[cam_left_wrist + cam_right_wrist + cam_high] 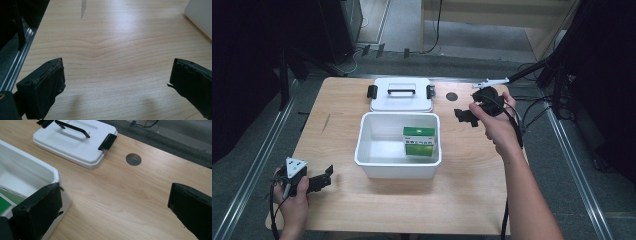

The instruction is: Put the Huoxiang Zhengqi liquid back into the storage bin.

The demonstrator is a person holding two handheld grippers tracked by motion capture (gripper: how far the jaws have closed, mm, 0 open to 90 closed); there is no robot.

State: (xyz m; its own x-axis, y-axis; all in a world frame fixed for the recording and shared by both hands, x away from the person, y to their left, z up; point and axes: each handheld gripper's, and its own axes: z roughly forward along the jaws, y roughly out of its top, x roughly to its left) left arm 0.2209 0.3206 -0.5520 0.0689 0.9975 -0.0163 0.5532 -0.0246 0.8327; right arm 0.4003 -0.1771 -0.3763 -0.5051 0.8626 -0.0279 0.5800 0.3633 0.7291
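The white lid lies flat at the far edge of the surface, just behind the open white box, apart from it by a narrow gap. I judge the work in hand is to put this lid on the box, because my right gripper hangs near the lid's right end, above the surface and beside the far right corner of the box.

The lid looks like thin stiff plastic, so it should be light and will not bend much, but its smooth top may be slippery for my jaws. It has a black handle in the middle and a black clip at each short end. The handle seems the best place to take hold, as it stands up a little from the lid; the flat rim lies too close to the surface.

Inside the box a green carton stands against the right wall, low enough for the lid, I think.

My right jaws are spread fully apart and hold nothing. My left gripper rests at the near left corner of the surface, its jaws also wide apart and empty. A small round hole is in the surface, right of the lid.
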